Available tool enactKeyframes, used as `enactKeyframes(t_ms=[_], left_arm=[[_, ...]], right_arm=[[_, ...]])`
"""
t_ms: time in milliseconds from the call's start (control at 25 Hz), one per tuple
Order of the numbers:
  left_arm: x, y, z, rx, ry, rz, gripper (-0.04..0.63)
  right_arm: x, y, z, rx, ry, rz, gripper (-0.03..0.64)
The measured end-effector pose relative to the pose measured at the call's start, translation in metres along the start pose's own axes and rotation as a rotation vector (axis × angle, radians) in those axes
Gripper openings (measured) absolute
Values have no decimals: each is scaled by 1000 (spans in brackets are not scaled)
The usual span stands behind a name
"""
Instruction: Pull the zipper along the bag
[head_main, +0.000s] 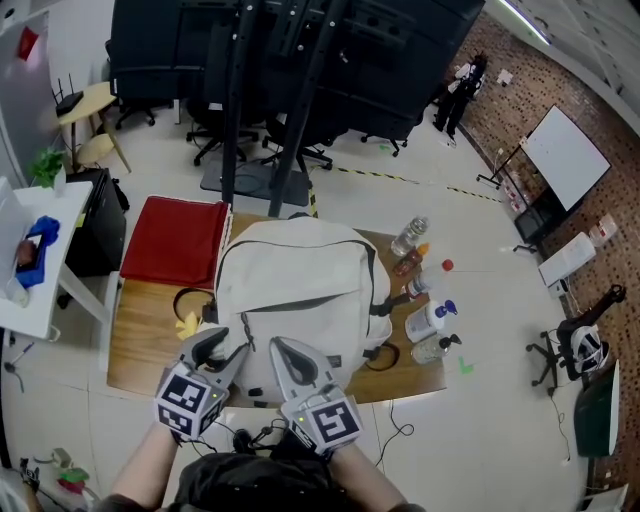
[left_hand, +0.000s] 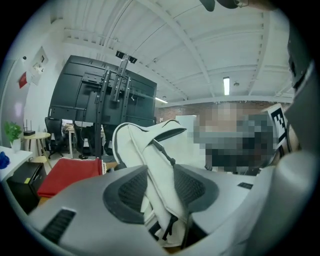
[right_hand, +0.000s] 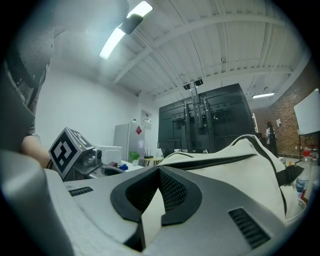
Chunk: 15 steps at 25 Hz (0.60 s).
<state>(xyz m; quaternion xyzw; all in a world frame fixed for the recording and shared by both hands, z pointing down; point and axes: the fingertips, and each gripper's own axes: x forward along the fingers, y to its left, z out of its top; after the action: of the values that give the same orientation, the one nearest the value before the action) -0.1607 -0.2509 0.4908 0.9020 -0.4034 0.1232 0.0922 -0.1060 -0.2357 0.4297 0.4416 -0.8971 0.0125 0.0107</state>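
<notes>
**Both grippers at the bag's near edge**

The white bag (head_main: 295, 285) is lying in the middle of the head view on the wooden table (head_main: 140, 340), its dark zipper (head_main: 310, 298) running across it. At lower centre, the left gripper (head_main: 224, 345) is standing released, jaws apart around a fold of bag fabric. The right gripper (head_main: 283, 350) is clenching a bit of the white fabric.

Premises: open-plan office or lab workspace. Beyond the wooden table (head_main: 145, 340) stands a large black display wall on a stand (head_main: 290, 50), with office chairs (head_main: 215, 130) at its foot. Right of the table, a whiteboard (head_main: 566, 156) stands against a brick wall (head_main: 525, 85).
</notes>
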Motion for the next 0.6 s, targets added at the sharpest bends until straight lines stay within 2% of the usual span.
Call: enactKeyframes(t_ms=[80, 280, 480, 600], left_arm=[[3, -3, -1, 6, 6, -9, 233], [8, 1, 0, 9, 3, 11, 232], [11, 5, 1, -7, -7, 24, 161], [15, 4, 1, -44, 0, 16, 137]], right_arm=[[5, 2, -1, 7, 8, 21, 11], [15, 2, -6, 7, 5, 49, 11], [21, -3, -6, 7, -6, 50, 11], [24, -6, -10, 16, 1, 49, 11]])
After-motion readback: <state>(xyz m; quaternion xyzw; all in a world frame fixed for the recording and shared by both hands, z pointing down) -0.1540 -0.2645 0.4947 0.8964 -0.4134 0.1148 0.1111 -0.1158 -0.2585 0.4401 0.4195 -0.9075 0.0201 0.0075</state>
